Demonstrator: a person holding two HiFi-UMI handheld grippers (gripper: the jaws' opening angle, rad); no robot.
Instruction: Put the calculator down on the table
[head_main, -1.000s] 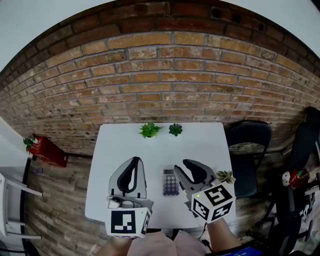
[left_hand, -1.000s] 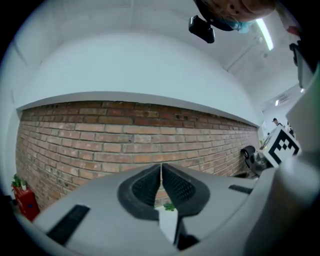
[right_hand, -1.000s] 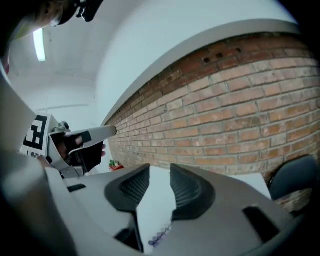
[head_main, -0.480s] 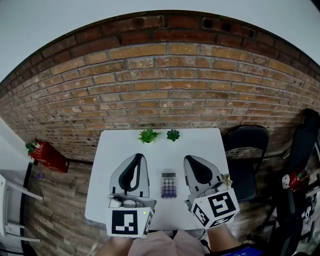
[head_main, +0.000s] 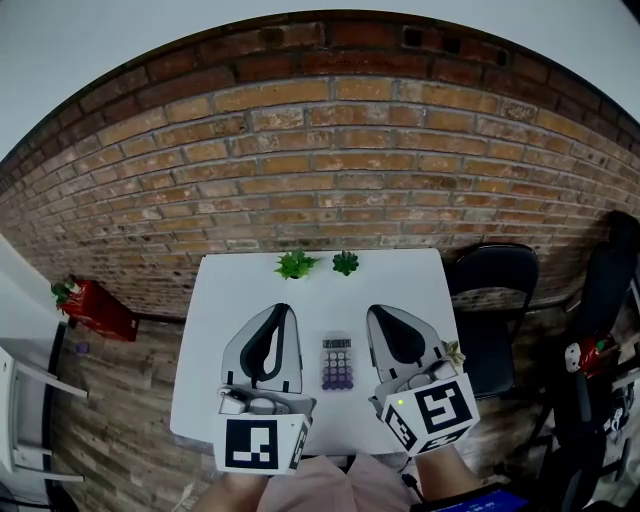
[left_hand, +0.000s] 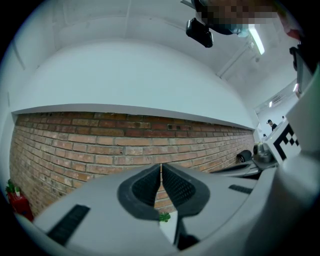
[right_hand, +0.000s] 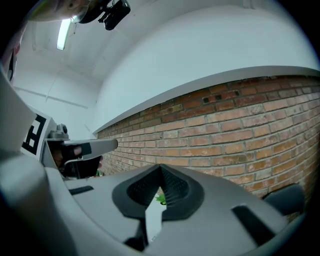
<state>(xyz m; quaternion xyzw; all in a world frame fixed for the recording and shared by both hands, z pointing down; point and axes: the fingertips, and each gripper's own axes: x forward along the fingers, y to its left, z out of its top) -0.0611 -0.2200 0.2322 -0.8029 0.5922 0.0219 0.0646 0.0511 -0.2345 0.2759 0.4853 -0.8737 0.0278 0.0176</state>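
A small calculator (head_main: 337, 362) with purple keys lies flat on the white table (head_main: 230, 290), between the two grippers and touched by neither. My left gripper (head_main: 283, 309) hovers to its left with jaws shut and nothing in them. To the right of the calculator my right gripper (head_main: 373, 312) is shut too, holding nothing. In the left gripper view the left gripper (left_hand: 160, 166) points level at the brick wall with its pads together. The right gripper (right_hand: 160, 168) shows the same closed, bare pads in the right gripper view.
Two small green potted plants (head_main: 297, 264) (head_main: 346, 263) stand at the table's far edge by the brick wall (head_main: 320, 170). A third small plant (head_main: 455, 353) sits at the right edge. A black chair (head_main: 495, 290) stands right of the table, a red object (head_main: 95, 305) on the floor to the left.
The right gripper swung from slanting over the calculator to pointing straight ahead, rose, and its jaws closed. The left gripper lifted slightly. The calculator stayed on the table.
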